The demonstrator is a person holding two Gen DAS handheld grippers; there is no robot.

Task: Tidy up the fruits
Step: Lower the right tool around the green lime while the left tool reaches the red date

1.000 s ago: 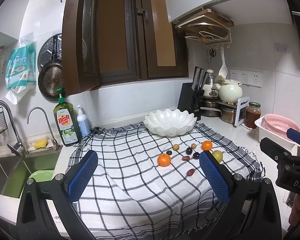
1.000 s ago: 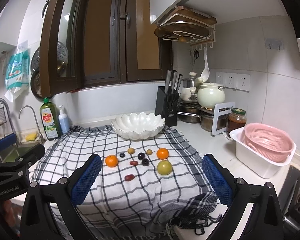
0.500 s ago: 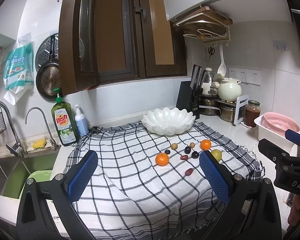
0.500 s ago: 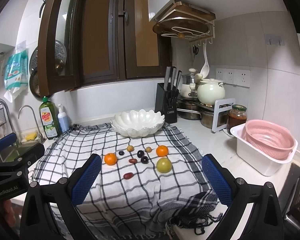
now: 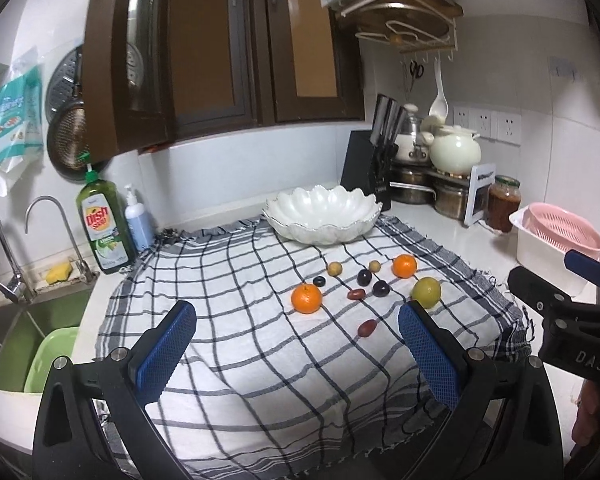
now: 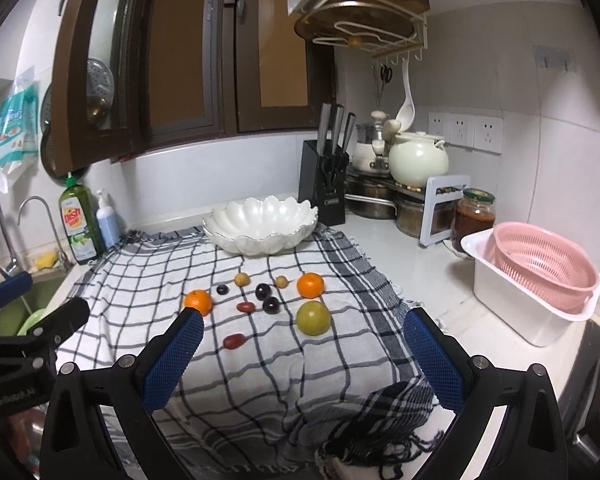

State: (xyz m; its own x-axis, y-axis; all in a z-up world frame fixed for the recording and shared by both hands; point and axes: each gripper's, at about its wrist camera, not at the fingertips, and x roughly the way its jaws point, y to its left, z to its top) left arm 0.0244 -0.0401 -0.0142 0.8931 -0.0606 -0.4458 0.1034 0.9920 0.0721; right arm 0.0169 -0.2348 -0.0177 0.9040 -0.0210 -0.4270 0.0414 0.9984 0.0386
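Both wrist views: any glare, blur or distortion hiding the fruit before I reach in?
Left wrist view: strong fisheye bending at the edges, dark corner vignette, fruit sharp, soft sheen on the white bowl, the left claw open. Right wrist view: same bending, the green fruit crisp with little shadow, the right claw open, foreground cloth fringe dim.

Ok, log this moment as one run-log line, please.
phase: pre-grasp | left gripper: open, empty | right gripper: open, empty | fruits: all on checked cloth | white bowl: empty
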